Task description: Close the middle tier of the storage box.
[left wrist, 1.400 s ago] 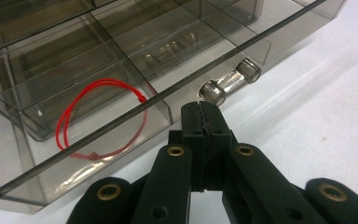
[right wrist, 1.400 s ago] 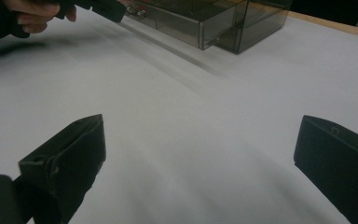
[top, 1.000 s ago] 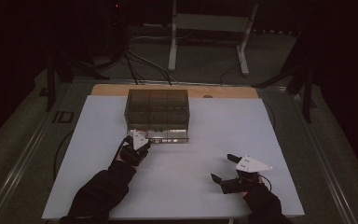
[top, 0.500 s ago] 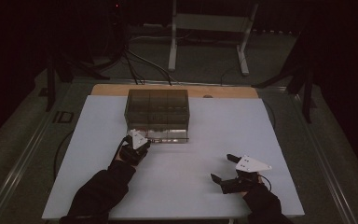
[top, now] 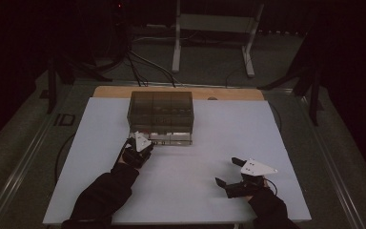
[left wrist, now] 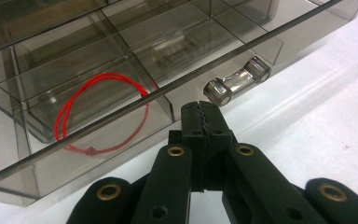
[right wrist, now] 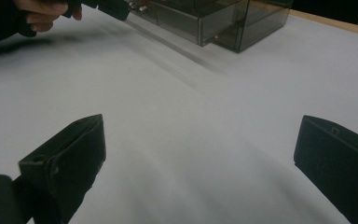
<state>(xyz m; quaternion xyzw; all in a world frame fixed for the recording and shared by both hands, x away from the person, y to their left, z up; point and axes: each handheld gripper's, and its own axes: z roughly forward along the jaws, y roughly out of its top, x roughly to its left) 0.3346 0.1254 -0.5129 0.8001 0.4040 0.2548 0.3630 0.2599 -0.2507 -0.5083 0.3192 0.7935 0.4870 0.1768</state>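
Wide-apart tongs (right wrist: 198,163) above white table (right wrist: 191,107)

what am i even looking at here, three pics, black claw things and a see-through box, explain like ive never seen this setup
A person sits at a white table holding a hand-held two-jaw gripper in each hand. The high view looks down from above; the other two pictures come from cameras riding on the grippers.

The left gripper has its jaws shut, empty, tips right at the front of a smoky clear compartment box, beside its clear latch. A red string loop lies in one compartment.

The right gripper rests apart on the table, jaws wide open, holding nothing.
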